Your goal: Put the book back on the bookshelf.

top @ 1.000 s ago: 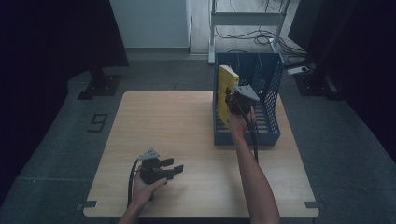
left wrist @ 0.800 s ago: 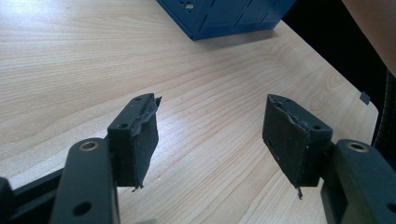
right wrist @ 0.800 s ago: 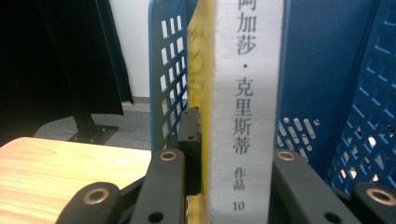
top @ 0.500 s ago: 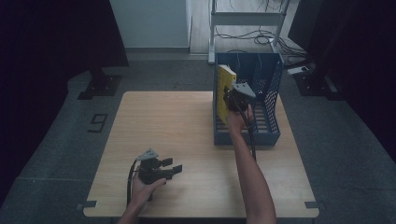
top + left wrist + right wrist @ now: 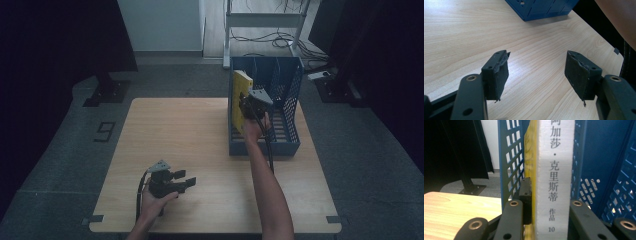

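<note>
High view: the blue rack (image 5: 287,142) stands on the wooden table (image 5: 200,135) at about two o'clock from the table's middle. The right gripper (image 5: 246,106) reaches into the rack's leftmost slot, where the yellow book (image 5: 240,95) stands upright against the left wall. At about seven o'clock, near the table's front edge, the left gripper (image 5: 189,181) rests low over the bare wood with its jaws pointing toward three o'clock.

Left gripper view: the left gripper (image 5: 536,72) has its jaws spread wide with nothing between them, just the table (image 5: 461,30) below. A corner of the rack (image 5: 541,10) sits at twelve o'clock, well apart.

Right gripper view: the right gripper (image 5: 549,217) is clamped on the book (image 5: 554,170), its jaws pressed to either cover with the white spine facing the camera. The rack (image 5: 510,157) has its perforated wall just beside the book at nine o'clock.
</note>
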Demonstrator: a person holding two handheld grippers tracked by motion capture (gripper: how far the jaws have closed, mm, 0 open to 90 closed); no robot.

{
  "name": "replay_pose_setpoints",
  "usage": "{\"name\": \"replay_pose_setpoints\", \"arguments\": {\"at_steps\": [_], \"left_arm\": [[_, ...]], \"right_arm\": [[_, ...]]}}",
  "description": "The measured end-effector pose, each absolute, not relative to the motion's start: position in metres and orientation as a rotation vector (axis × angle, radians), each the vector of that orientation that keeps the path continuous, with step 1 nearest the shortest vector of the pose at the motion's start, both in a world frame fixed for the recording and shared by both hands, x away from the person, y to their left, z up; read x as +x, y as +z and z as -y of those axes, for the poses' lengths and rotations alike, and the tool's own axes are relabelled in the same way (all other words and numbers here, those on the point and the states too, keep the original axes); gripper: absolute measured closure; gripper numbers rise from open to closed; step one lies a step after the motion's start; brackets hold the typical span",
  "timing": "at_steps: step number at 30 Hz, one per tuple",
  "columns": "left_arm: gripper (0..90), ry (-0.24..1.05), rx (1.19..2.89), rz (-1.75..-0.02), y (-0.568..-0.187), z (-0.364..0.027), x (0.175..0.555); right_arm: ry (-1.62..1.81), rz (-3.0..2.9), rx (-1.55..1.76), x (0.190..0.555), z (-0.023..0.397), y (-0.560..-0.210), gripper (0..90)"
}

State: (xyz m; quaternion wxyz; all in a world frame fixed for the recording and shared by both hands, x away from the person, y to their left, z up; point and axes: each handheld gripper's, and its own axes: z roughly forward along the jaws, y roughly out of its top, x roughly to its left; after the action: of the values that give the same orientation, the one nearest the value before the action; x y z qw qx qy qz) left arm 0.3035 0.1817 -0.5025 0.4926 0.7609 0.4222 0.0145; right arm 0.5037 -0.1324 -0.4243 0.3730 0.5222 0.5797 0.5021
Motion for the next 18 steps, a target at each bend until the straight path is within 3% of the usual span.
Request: {"name": "replay_pose_setpoints", "arguments": {"at_steps": [18], "left_arm": [[35.3, 0.031, 1.858, -1.022, -0.505, -0.18, 0.303]], "right_arm": [[1.236, -1.524, 1.317, 0.512, 0.12, -0.438, 74.6]]}}
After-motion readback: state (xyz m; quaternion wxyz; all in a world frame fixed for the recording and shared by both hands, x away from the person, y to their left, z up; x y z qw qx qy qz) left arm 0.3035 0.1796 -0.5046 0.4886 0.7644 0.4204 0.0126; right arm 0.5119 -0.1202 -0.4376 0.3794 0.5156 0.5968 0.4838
